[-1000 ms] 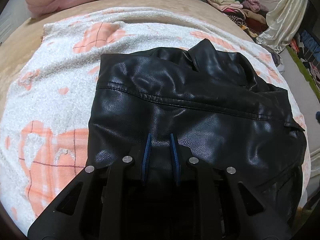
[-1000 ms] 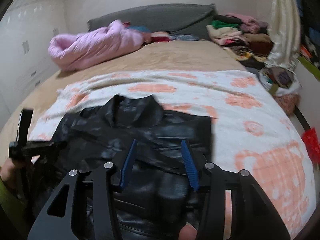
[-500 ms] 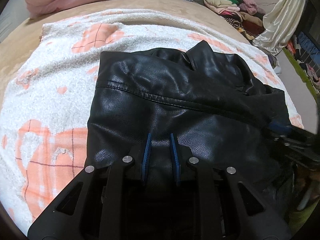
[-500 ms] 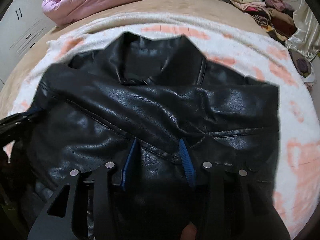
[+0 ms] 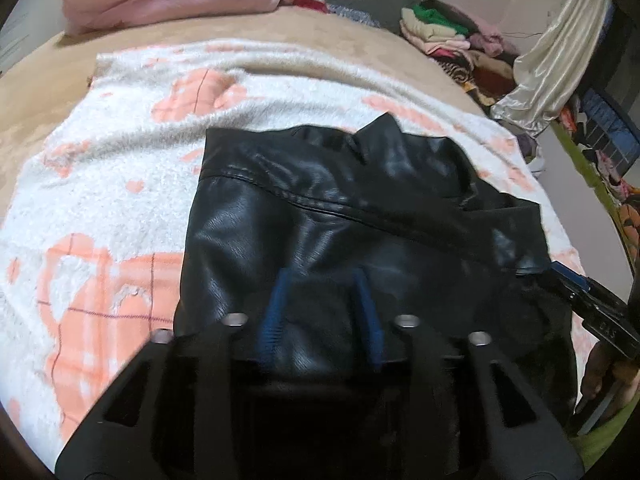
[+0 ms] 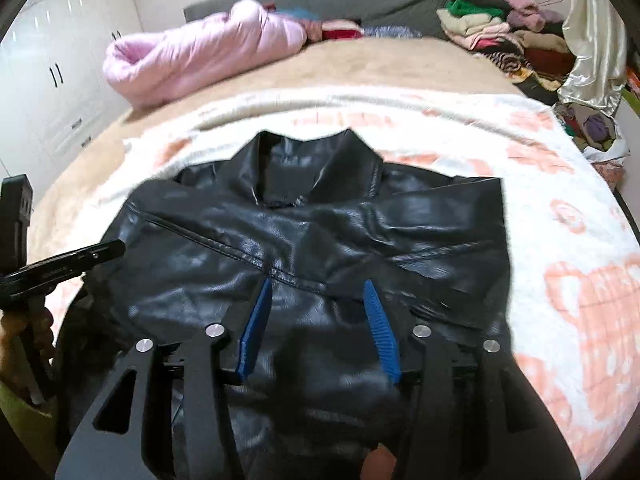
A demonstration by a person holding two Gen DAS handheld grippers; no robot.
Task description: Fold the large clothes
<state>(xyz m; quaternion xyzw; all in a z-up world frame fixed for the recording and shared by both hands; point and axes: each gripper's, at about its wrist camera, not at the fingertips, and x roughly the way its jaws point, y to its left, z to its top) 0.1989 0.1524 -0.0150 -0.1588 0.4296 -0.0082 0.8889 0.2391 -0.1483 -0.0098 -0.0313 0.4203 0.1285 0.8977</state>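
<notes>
White-and-orange blanket [image 6: 560, 240] bears one black leather jacket [image 6: 320, 232]; left claw [image 5: 322, 276] and right claw [image 6: 318, 284] both gape empty

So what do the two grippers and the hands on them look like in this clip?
Both are alike: the left gripper and right gripper each have matte black angular frames with cut-out slots, four silver bolt heads, and two ribbed blue fingers. No cables show. The other tool's black body bears small pale lettering, unreadable. The bare hand wears a yellow-green sleeve.
</notes>
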